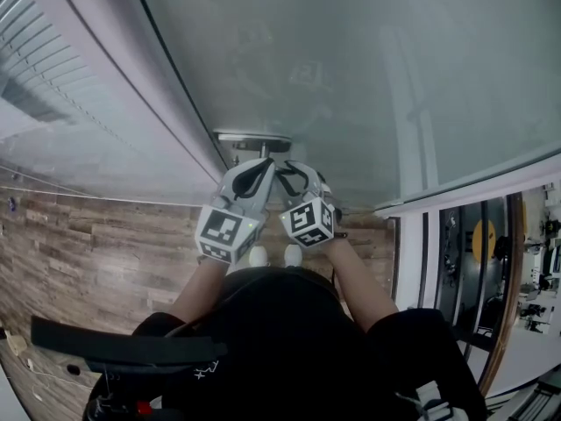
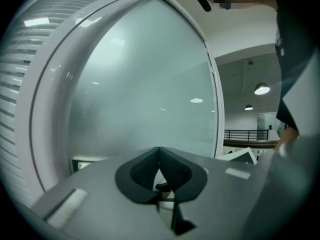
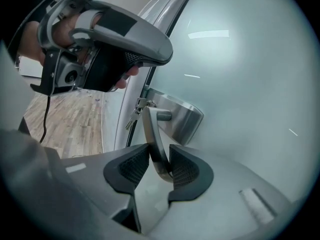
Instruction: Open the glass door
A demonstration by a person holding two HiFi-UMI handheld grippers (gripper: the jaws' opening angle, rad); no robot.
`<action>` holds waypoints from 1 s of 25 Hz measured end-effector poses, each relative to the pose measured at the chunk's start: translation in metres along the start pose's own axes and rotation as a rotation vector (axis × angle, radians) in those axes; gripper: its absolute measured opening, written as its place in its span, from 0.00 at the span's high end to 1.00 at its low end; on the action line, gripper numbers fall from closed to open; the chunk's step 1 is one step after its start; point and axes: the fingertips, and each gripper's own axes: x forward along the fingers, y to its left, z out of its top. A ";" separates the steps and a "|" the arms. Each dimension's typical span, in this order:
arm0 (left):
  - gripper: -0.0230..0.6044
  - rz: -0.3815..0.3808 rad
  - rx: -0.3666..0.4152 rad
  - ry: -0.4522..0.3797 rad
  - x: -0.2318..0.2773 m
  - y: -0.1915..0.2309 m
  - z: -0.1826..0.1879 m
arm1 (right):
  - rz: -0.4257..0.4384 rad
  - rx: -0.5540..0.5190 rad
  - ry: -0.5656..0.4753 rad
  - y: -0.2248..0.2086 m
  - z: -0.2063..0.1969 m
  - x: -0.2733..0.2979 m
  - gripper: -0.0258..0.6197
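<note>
While nose-down, right hand-held gripper (image 3: 159,158) tight on the door handle (image 3: 152,134)

Glass door (image 1: 351,77): frosted pane, matt, milky, smooth, faint light reflections. Door handle (image 3: 154,139): brushed metal, satin sheen. Lock plate (image 3: 186,118) behind it: same brushed steel look. Keys (image 3: 134,115) just left of plate: bright metal. Door frame (image 1: 105,68) at left: white, smooth, painted look. Floor (image 1: 88,244) near: brown wood-grain planks, matt. Right gripper (image 3: 160,166) and left gripper (image 2: 160,170): grey matt plastic bodies, black pads (image 3: 185,171) with fine ribbed texture. Marker cubes (image 1: 230,232): white, black printed squares.
</note>
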 end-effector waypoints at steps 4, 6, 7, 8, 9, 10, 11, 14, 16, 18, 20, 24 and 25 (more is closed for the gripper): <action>0.96 0.000 0.003 0.003 0.001 0.001 0.002 | -0.009 0.005 -0.003 -0.006 0.002 0.002 0.78; 0.96 0.001 0.002 0.002 0.001 0.003 0.002 | -0.006 0.005 -0.002 -0.009 0.003 0.005 0.78; 0.96 0.001 0.002 0.001 0.002 0.004 0.002 | -0.005 0.007 -0.002 -0.010 0.002 0.007 0.78; 0.96 0.000 0.003 -0.001 0.003 0.004 0.002 | -0.005 0.008 -0.001 -0.011 0.001 0.008 0.78; 0.96 -0.001 0.005 -0.003 0.003 0.004 0.003 | -0.005 0.009 -0.002 -0.013 0.001 0.009 0.77; 0.96 -0.001 0.007 -0.005 0.004 0.004 0.004 | -0.004 0.008 -0.002 -0.014 0.001 0.009 0.77; 0.96 -0.001 0.009 -0.007 0.004 0.005 0.005 | -0.002 0.006 -0.001 -0.016 0.001 0.010 0.77; 0.96 -0.003 0.014 -0.012 0.005 0.005 0.008 | 0.007 0.001 0.004 -0.020 0.002 0.012 0.77; 0.96 -0.006 0.017 -0.014 0.006 0.005 0.009 | 0.018 0.011 0.002 -0.023 0.001 0.014 0.77; 0.96 -0.009 0.021 -0.016 0.008 0.005 0.010 | 0.036 0.017 0.000 -0.025 0.001 0.016 0.77; 0.96 -0.012 0.022 -0.019 0.008 0.006 0.012 | 0.045 -0.006 -0.001 -0.028 0.002 0.015 0.77; 0.96 -0.018 0.022 -0.023 0.009 0.006 0.013 | 0.032 -0.130 0.010 -0.038 0.006 0.010 0.77; 0.96 -0.021 0.024 -0.023 0.009 0.005 0.013 | 0.035 -0.151 0.016 -0.041 0.006 0.010 0.77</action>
